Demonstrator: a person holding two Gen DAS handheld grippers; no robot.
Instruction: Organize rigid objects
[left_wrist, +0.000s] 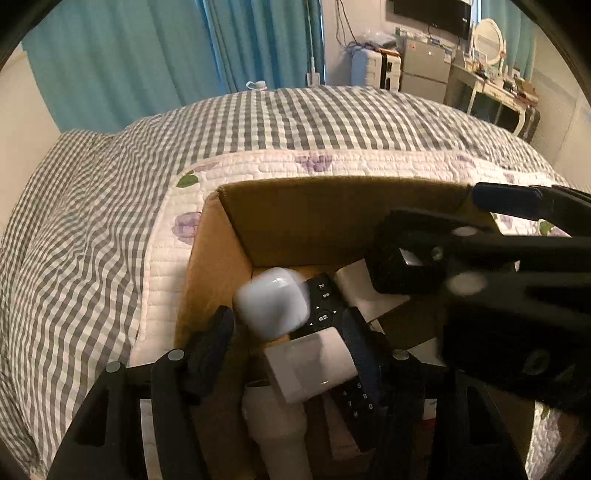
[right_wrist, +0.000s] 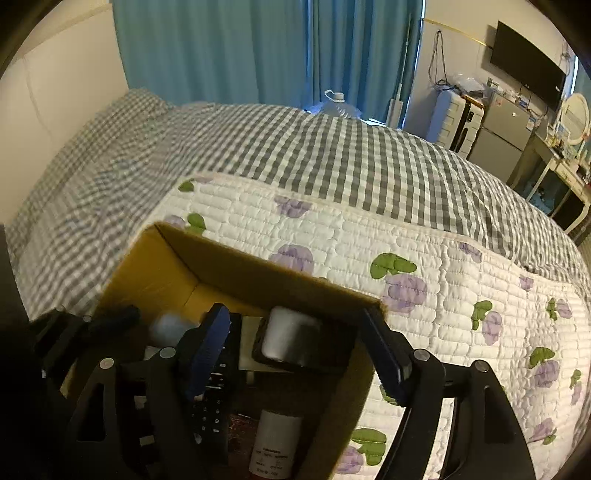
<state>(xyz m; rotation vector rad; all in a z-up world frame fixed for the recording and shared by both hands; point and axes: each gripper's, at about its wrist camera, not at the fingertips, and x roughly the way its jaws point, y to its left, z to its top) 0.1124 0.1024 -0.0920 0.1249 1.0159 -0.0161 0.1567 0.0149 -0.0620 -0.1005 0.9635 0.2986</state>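
Observation:
An open cardboard box sits on a floral quilt. It holds a black remote, a white carton, a pale tube and a labelled bottle. My left gripper stands open over the box. A blurred white rounded case is just past its fingertips, untouched by either pad. My right gripper is open at the box's right end. A black blocky object with a pale face lies between its fingers, with gaps on both sides.
The quilt lies over a grey checked bedspread. Teal curtains hang behind the bed. A water jug, a suitcase, a small fridge and a cluttered desk stand beyond the far side.

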